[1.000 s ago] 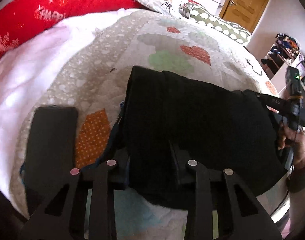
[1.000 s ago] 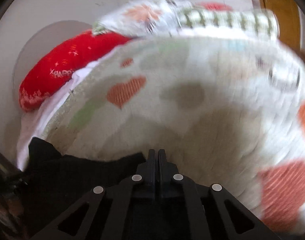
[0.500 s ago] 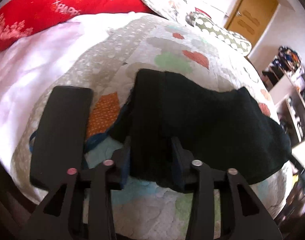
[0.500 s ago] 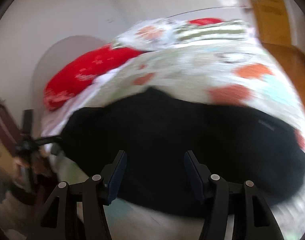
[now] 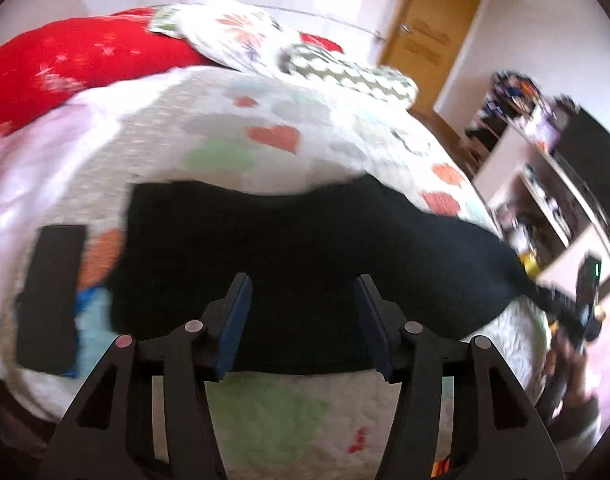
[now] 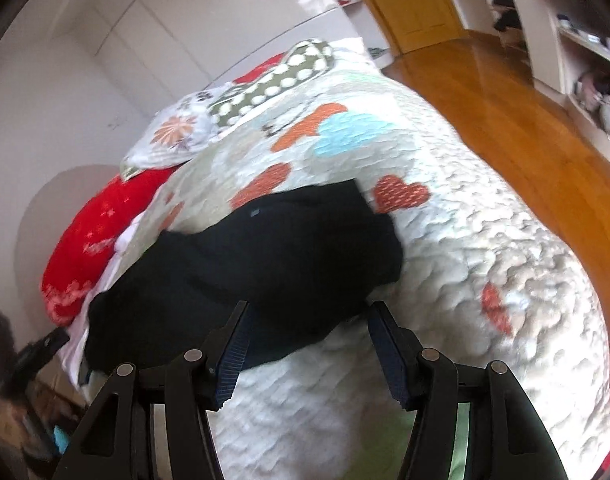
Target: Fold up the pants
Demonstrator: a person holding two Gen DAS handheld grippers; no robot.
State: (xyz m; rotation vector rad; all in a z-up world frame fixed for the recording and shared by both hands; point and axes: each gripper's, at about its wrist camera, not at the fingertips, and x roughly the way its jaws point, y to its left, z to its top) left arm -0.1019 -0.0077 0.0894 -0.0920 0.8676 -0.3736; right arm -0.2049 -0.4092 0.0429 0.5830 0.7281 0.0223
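The black pants (image 5: 305, 248) lie folded in a wide flat bundle on the quilted bed. They also show in the right wrist view (image 6: 265, 264). My left gripper (image 5: 303, 316) is open and empty, held just above the bundle's near edge. My right gripper (image 6: 309, 340) is open and empty, above the bundle's near right edge. The right gripper also shows at the far right of the left wrist view (image 5: 585, 304), held in a hand.
A black flat rectangular object (image 5: 51, 300) lies left of the pants. A red pillow (image 5: 77, 60) and patterned pillows (image 5: 265, 44) lie at the bed's head. The heart-patterned quilt (image 6: 485, 248) drops to a wooden floor (image 6: 505, 92). White shelves (image 5: 545, 184) stand at right.
Both grippers have pulled back and up from the pants. The left jaws have let go of the fabric fold and opened wider. The right gripper went from shut to open.
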